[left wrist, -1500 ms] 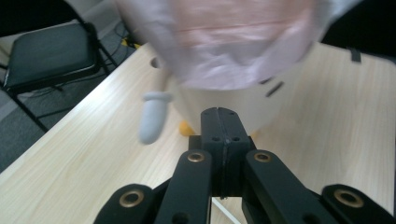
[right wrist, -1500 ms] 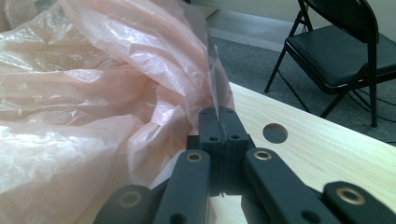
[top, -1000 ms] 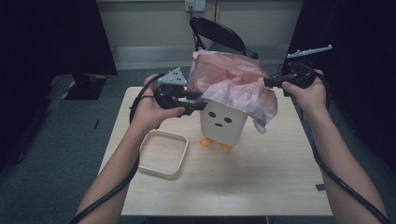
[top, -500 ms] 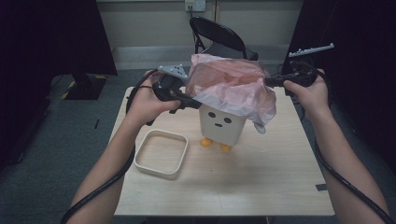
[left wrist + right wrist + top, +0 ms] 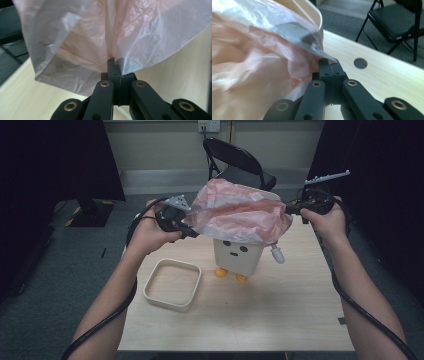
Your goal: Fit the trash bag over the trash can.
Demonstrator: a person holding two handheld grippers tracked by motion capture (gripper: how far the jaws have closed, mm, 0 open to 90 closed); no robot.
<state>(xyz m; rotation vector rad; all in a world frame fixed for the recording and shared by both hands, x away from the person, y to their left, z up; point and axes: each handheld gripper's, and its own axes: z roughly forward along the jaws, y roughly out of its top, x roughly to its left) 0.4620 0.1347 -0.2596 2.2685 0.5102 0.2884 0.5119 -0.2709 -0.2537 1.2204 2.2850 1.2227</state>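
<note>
Between the two tools in the high view, a pink plastic bag [image 5: 239,215] is stretched wide above a small cream bin [image 5: 237,256] with a printed face and orange feet. The left tool [image 5: 192,231] grips the bag's near-left edge; the right tool [image 5: 291,209] grips its far-right edge, and both are raised clear of the desk [image 5: 280,310]. The bin stands just below the bag, roughly midway between the tools. Below and nearer the person than the left tool, a cream square tray [image 5: 172,284] lies flat, apart from the bin. The desk's near half is bare light wood, giving free room beneath both forearms. Beyond the desk's far edge a black folding chair [image 5: 235,162] stands on grey carpet, with dark curtains at either side.

Seen from the left gripper view, the left tool [image 5: 114,65] has its jaws closed tight on a gathered pinch of the pink plastic bag [image 5: 105,35], which fans out upward and to both sides. The desk [image 5: 180,67] lies under it.

From the right gripper view, the right tool [image 5: 329,67] is likewise clamped on the bag's [image 5: 249,65] rim, the film billowing to its left. The bin's cream rim [image 5: 308,13] rises just past the bag. Right of the tool, open desk [image 5: 387,75] with a round cable hole [image 5: 360,63] runs to the far edge, the chair [image 5: 397,22] beyond.
</note>
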